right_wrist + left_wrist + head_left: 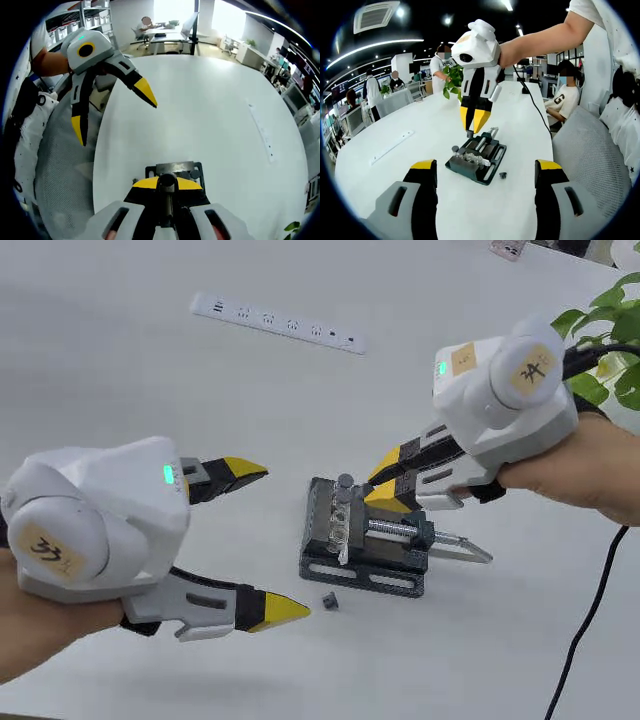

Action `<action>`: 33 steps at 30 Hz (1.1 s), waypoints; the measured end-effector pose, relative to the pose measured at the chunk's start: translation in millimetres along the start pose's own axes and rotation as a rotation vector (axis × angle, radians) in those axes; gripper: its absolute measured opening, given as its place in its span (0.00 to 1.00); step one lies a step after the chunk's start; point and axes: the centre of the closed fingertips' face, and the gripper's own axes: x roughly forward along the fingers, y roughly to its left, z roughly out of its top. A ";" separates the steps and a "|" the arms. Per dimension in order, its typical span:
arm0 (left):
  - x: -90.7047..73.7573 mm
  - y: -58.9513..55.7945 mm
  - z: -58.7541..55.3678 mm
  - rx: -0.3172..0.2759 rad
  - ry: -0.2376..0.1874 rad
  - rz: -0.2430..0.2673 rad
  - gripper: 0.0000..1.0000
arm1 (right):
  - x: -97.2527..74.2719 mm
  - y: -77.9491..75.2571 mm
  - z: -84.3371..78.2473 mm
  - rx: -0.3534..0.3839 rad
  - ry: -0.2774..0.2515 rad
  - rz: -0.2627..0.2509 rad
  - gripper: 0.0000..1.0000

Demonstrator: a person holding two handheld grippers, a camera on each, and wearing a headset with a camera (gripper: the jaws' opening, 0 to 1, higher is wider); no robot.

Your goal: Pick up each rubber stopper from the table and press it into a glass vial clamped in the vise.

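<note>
A small black vise [372, 562] stands mid-table with clear glass vials [340, 528] clamped in a row. The vial at the far end carries a grey stopper [345, 481]. A loose dark rubber stopper [330, 601] lies on the table just in front of the vise, also seen as the loose stopper [503, 175]. My right gripper [385, 488] hovers over the vise [176, 166], shut on a dark stopper [166, 180] between its yellow tips. My left gripper [264, 540] is open, left of the vise [476, 159] and apart from it, with nothing between its fingers.
A white power strip [277, 323] lies at the back of the white table. A green plant [612, 330] stands at the right edge, and a black cable [592, 615] trails down the right side. People sit at desks beyond the table.
</note>
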 end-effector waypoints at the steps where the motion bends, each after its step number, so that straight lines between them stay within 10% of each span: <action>1: 0.4 -1.1 0.1 -0.004 -0.003 -0.005 0.81 | 2.2 -0.6 -0.7 -0.001 0.010 0.004 0.05; 33: -2.7 -5.5 -16.0 -0.045 -0.030 -0.024 0.86 | 46.2 -6.2 -21.1 -0.039 0.240 0.077 0.05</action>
